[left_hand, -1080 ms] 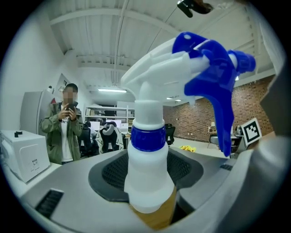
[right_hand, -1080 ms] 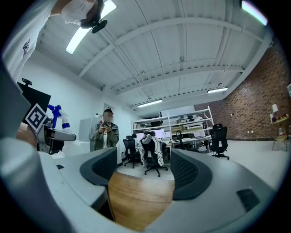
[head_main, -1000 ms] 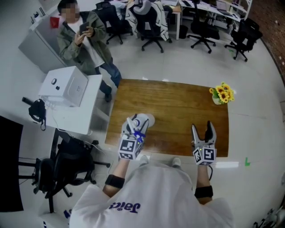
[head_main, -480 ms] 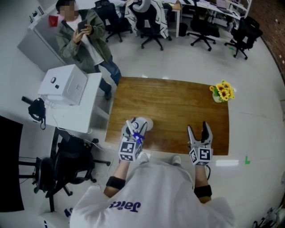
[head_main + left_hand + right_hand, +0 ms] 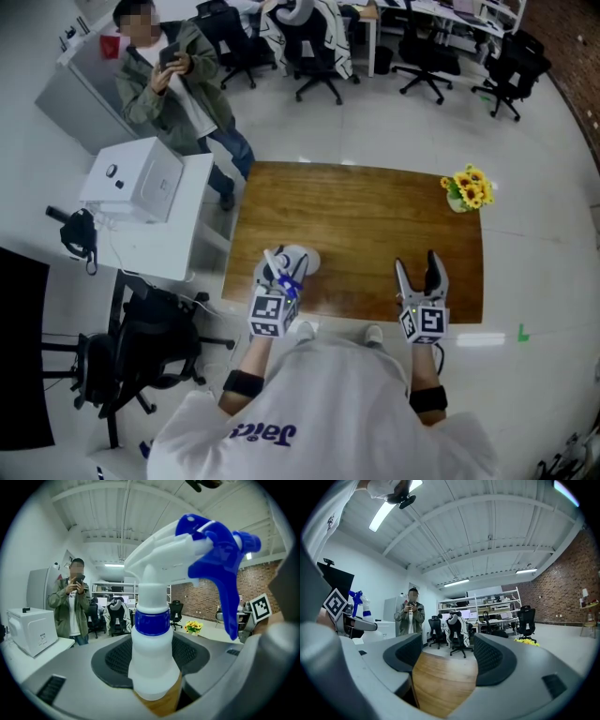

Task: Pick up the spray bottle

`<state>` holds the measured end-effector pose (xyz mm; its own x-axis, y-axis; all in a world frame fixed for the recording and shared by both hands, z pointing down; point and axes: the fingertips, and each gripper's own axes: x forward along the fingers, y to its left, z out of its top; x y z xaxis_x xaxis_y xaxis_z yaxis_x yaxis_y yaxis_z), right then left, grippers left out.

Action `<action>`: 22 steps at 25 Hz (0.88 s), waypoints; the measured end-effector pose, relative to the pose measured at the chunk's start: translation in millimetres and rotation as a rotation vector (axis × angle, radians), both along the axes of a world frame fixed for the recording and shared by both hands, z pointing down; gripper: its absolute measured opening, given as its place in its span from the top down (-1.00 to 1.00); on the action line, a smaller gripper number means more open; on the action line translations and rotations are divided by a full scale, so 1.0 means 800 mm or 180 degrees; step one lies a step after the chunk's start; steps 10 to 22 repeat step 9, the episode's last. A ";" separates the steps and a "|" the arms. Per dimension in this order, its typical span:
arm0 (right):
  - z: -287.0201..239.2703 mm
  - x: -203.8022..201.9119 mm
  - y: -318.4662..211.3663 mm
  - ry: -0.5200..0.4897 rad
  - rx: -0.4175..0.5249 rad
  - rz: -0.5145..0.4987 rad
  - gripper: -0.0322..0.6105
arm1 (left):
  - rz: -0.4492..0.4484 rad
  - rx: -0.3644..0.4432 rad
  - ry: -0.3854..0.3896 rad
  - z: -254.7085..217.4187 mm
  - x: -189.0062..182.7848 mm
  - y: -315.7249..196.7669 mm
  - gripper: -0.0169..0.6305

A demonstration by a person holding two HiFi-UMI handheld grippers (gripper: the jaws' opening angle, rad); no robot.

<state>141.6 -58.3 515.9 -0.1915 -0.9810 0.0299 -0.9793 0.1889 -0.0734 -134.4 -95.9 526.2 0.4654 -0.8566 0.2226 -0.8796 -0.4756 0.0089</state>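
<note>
1. The left gripper (image 5: 285,261) has its jaws drawn in against the white body of the spray bottle (image 5: 154,667), below the blue collar. We judge this grip is chosen so that the wider spray head cannot slip down through the jaws.
2. The bottle stands upright, trigger to the right, over the near left corner of the table (image 5: 356,220). We cannot tell whether its base is clear of the wood.
3. The right gripper (image 5: 416,265) hangs over the near right edge, jaws spread with only bare wood between them. We take it to be parked well apart, leaving the lift unobstructed.
4. The flowers (image 5: 466,195) sit at the far right corner, well away from both tools.
</note>
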 end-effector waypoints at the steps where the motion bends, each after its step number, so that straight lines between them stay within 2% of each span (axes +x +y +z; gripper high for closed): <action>1: -0.001 0.000 0.000 -0.0011 0.0005 -0.0003 -0.20 | 0.0001 0.0002 -0.0002 -0.001 0.001 0.000 0.20; 22: 0.002 -0.002 0.000 0.0051 -0.0030 -0.0028 -0.20 | 0.0019 0.0010 -0.0034 0.001 0.002 0.001 0.20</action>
